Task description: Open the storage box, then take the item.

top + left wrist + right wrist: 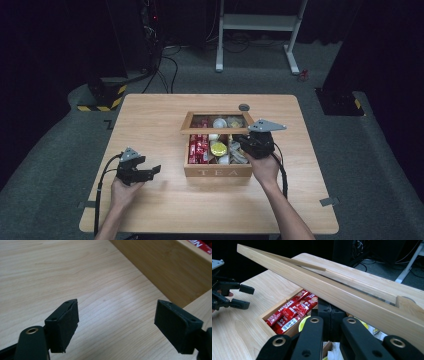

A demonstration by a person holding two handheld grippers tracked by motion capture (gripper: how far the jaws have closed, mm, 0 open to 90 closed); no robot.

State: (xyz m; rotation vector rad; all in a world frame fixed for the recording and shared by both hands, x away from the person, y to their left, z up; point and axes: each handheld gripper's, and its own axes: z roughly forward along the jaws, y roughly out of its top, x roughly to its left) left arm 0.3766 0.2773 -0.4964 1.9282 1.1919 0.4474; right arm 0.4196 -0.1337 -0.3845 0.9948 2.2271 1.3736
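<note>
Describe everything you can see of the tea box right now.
The tea box is light wood with "TEA" on its front wall, standing right of the table's centre. Its glass-paned lid is raised. Compartments hold red sachets, a yellow round item and pale packets. The right hand-held gripper, shut, reaches into it under the lid's edge.

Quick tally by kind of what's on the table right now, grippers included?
Tea box: 1
Grippers: 2, left open, right shut under the lid
Dark round disc: 1
Total: 4
</note>
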